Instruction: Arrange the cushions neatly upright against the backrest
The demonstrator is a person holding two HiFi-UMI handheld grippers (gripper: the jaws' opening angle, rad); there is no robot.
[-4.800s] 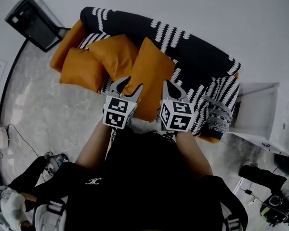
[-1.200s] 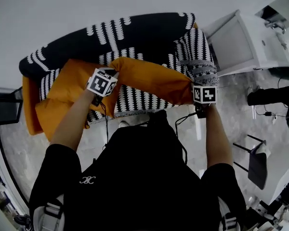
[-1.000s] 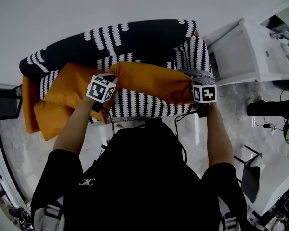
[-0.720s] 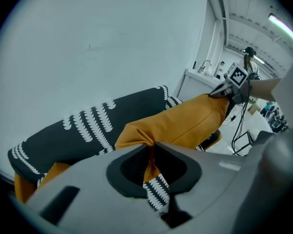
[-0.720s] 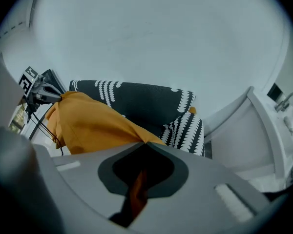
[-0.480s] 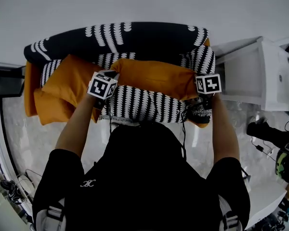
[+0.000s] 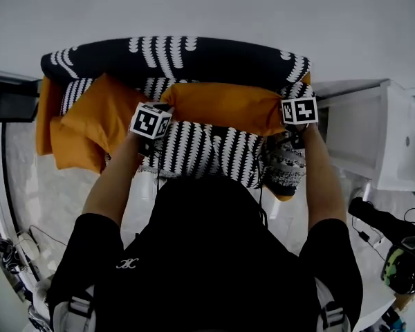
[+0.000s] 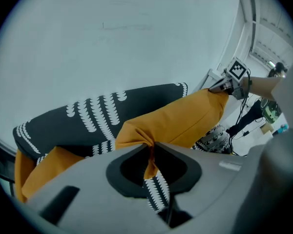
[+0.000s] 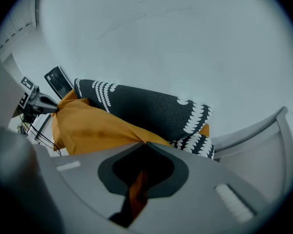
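Observation:
A long orange cushion [image 7: 225,108] hangs stretched over the sofa seat [image 7: 207,151], just in front of the black-and-white backrest [image 7: 194,57]. My left gripper [image 7: 167,108] is shut on its left corner, and the pinched fabric shows between the jaw tips [image 8: 150,145]. My right gripper [image 7: 286,105] is shut on the opposite corner, where orange cloth runs down between the jaws [image 9: 145,144]. Each gripper view shows the cushion [image 8: 185,118] [image 9: 88,126] running off toward the other gripper. Two more orange cushions [image 7: 97,120] lie piled at the sofa's left end.
A grey knitted throw [image 7: 285,168] lies on the sofa's front right corner. A white cabinet [image 7: 373,137] stands close to the right of the sofa. A dark screen [image 7: 10,99] is at the left. Cables and gear lie on the floor at the lower right.
Both grippers have kept their grip on the cushion's ends and carried it sideways over the seat and slightly down. It was tilted before and now hangs level along the backrest.

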